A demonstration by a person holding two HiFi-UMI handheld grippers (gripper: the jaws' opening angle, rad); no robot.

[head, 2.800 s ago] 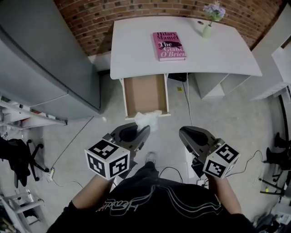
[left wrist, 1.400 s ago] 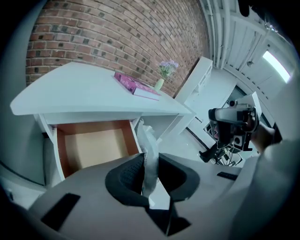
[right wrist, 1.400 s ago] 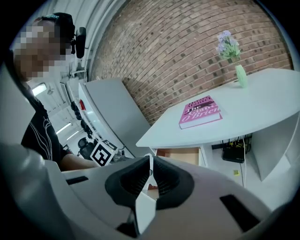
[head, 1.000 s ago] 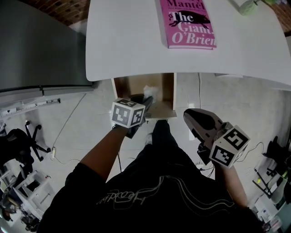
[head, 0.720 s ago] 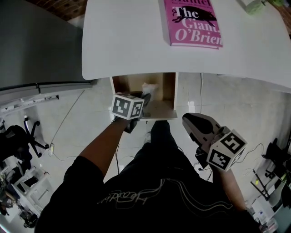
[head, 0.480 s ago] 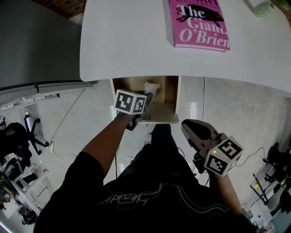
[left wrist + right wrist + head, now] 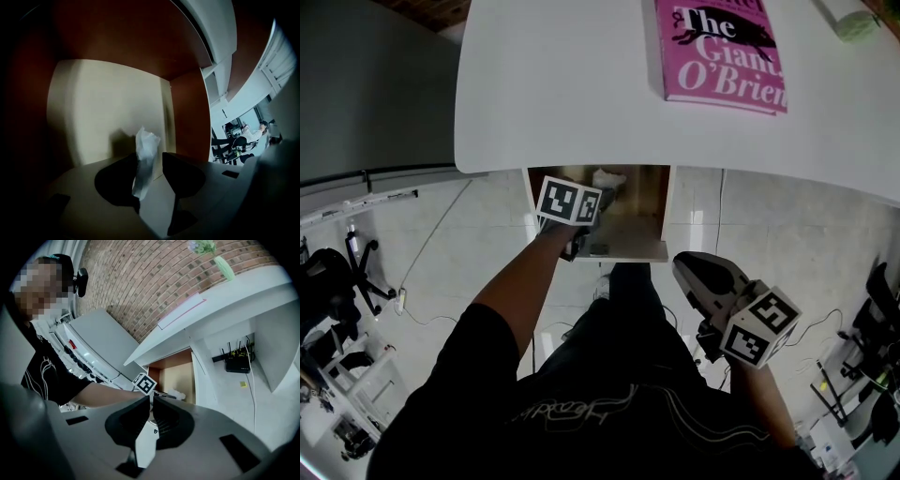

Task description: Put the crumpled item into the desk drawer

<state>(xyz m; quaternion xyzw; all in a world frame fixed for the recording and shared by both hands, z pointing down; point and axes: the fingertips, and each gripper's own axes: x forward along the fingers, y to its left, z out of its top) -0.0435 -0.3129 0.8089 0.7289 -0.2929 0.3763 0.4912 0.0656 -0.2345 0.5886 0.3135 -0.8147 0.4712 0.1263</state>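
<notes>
Black printed shirt point(image 7: 609, 412); grey right hand-held gripper point(image 7: 684, 268) bears marker cube point(image 7: 759, 326).

Item one on my screen: white desk point(image 7: 562, 84), its top carrying a pink book point(image 7: 724, 47) lying flat, cover up, and a pale green vase point(image 7: 851, 21) at the far right corner.

Item two: drawer point(image 7: 628, 251), pulled open under the front edge, wooden inside. A crumpled white item point(image 7: 607, 177) is inside; I cannot tell whether it rests on the bottom.

Item three: pale tiled floor point(image 7: 787, 234) beneath.
</notes>
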